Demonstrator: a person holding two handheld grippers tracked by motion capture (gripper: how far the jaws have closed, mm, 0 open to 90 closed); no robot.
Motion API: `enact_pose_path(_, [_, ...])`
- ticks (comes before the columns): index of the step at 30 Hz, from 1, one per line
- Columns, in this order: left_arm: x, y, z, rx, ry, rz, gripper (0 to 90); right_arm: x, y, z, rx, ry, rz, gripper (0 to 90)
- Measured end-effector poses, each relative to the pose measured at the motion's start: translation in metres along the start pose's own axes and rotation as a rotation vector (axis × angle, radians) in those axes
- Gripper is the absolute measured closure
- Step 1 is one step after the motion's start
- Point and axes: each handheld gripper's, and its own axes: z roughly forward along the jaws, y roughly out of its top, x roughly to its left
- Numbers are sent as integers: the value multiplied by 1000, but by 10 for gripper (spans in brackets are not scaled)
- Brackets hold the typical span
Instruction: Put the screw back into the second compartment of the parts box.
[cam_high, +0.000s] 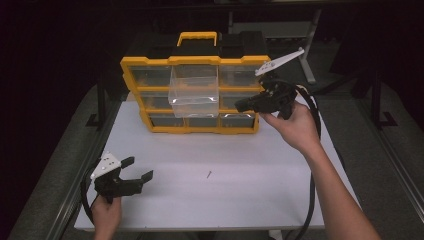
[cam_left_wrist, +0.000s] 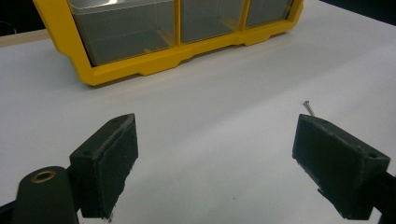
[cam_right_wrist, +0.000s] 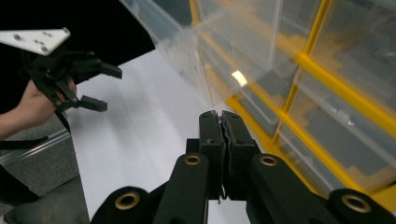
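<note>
looks like the clear drawer (cam_high: 193, 90) got pulled out of the yellow organizer (cam_high: 150, 63) for that tiny screw (cam_high: 209, 174) mid-table, left gripper (cam_high: 138, 179) jaws wide apart nearby, right gripper (cam_high: 240, 105) pinched together, empty, beside the drawer

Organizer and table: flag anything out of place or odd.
Two things stand out. One clear drawer in the middle column of the yellow organizer is pulled well out, while the drawers around it sit flush. And a single small screw lies loose on the white table, in front of the organizer.
</note>
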Motion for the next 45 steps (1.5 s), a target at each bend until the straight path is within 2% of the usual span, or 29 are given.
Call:
enact_pose_path(1, [-1,0,1,-13,-1,-14,139,0,4,-2,-2,-2,-7,873])
enact_pose_path(4, [-1,0,1,-9,-2,-12,139,2,14,-6,-9,-6,-14,873])
enact_pose_path(5, [1,0,0,5,0,3,139,3,17,-8,-11,-9,-13,873])
enact_pose_path(7, [0,0,1,-3,-1,-6,139,4,26,-10,-14,-7,-14,873])
enact_pose_path(9, [-1,0,1,-19,-3,-14,139,4,32,-11,-15,-8,-19,873])
enact_pose_path(16, [1,-1,0,-11,0,-13,139,11,59,-9,-26,-3,-26,873])
enact_pose_path(20, [1,-1,1,-20,1,-26,139,15,71,0,-16,0,-44,873])
enact_pose_path(28, [2,-1,-1,-4,0,-3,139,22,87,29,25,25,-56,873])
enact_pose_path(35, [2,0,-1,-2,-2,-3,139,22,92,50,56,35,-57,873])
enact_pose_path(36, [3,0,-1,-2,-1,8,139,23,92,52,62,39,-48,873])
enact_pose_path(45, [3,0,-1,-6,0,-1,139,22,93,72,102,36,-55,870])
